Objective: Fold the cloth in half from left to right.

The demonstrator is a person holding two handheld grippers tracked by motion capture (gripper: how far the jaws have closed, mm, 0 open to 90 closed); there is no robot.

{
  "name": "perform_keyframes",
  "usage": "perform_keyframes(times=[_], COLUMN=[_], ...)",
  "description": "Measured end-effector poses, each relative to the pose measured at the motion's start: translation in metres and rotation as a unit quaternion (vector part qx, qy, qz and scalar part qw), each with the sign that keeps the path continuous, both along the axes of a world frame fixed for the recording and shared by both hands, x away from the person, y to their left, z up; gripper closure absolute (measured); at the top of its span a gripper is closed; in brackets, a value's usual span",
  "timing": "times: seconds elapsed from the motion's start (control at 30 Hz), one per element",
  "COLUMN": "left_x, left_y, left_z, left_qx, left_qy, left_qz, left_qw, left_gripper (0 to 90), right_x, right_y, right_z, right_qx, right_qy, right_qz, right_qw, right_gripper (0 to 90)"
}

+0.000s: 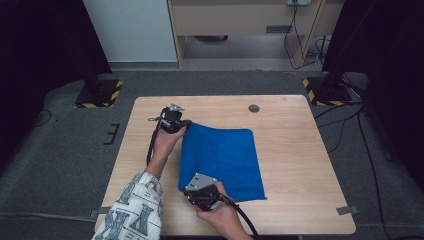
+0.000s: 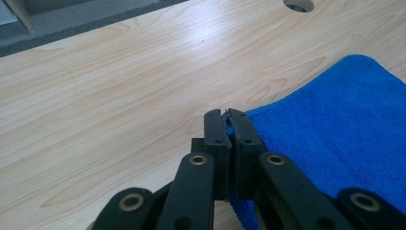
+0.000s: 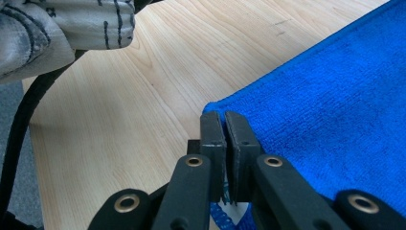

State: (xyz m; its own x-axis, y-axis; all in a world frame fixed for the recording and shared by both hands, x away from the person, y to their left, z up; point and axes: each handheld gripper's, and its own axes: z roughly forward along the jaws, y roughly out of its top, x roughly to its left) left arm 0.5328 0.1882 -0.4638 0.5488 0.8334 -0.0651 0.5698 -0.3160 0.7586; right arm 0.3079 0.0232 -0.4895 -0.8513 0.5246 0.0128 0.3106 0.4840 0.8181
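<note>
The blue cloth [image 1: 222,162] is being held at its two left corners, pinched by the left gripper [image 2: 225,115] and right gripper [image 3: 224,117]; it is lying mid-counter [image 1: 295,200], and folding is judged barely begun.

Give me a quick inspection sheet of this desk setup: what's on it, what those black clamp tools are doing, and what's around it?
Surface: light wooden table with a round cable hole near its far edge.
Job's things: one blue cloth, mostly flat, its left edge pinched at two corners.
Clutter: nothing seen.
Grippers: left hand-held gripper shut on the cloth's far left corner; right hand-held gripper shut on its near left corner.
Cables: a black cable trails from the right one; more cables lie on the floor at right.
Surroundings: grey carpet, two stand bases with yellow-black stripes, a wooden desk behind.
</note>
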Motion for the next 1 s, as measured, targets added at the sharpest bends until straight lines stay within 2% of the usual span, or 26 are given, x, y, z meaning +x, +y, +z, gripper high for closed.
perform_keyframes(times=[0.47,1.0], left_x=[0.0,-0.004], left_y=[0.02,0.037], left_z=[-0.001,-0.003], left_qx=[-0.008,-0.005], left_qy=[0.002,0.002], left_qz=[0.004,0.007], left_qw=[1.0,1.0], left_gripper=[87.0,87.0], right_x=[0.001,-0.001], right_y=[0.017,0.033], right_z=[0.0,-0.002], right_qx=[0.0,0.007], right_qy=[-0.001,0.001], right_qz=[0.002,0.004], right_qw=[1.0,1.0], right_gripper=[87.1,87.0])
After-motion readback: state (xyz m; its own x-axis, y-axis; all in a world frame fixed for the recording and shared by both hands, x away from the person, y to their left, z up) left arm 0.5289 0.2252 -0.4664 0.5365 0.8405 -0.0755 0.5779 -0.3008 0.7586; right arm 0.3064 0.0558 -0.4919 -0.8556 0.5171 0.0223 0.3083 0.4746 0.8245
